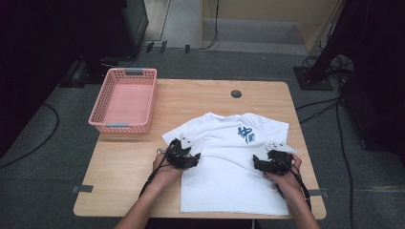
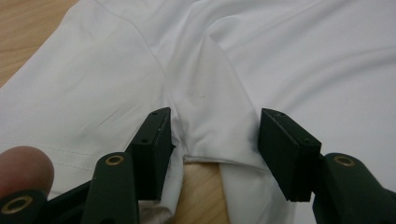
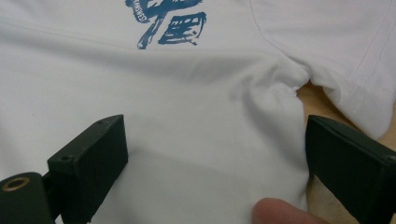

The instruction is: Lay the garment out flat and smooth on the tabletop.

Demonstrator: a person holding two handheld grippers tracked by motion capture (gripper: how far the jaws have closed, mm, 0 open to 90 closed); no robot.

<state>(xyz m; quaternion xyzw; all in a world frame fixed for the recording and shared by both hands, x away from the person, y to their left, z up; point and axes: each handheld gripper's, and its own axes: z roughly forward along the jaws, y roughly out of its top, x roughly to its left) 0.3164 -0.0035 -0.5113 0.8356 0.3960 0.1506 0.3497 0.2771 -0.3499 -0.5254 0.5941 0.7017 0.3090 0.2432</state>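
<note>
A white T-shirt (image 1: 229,167) with a blue print (image 1: 246,135) lies flat, front up, on the wooden table (image 1: 124,162). My left gripper (image 1: 192,160) rests at the shirt's left armpit. In the left gripper view its jaws (image 2: 215,135) stand apart around a raised fold of white fabric (image 2: 210,102) where sleeve meets body; the pads do not press it. My right gripper (image 1: 259,165) is at the shirt's right side. Its jaws (image 3: 215,149) stand wide open above the cloth, near the right armpit (image 3: 292,79) and below the blue print (image 3: 166,23).
A pink plastic basket (image 1: 125,71) stands at the table's back left corner. A round cable hole (image 1: 236,93) is near the far edge. Bare wood lies left of the shirt. Cables and dark stands are on the floor around the table.
</note>
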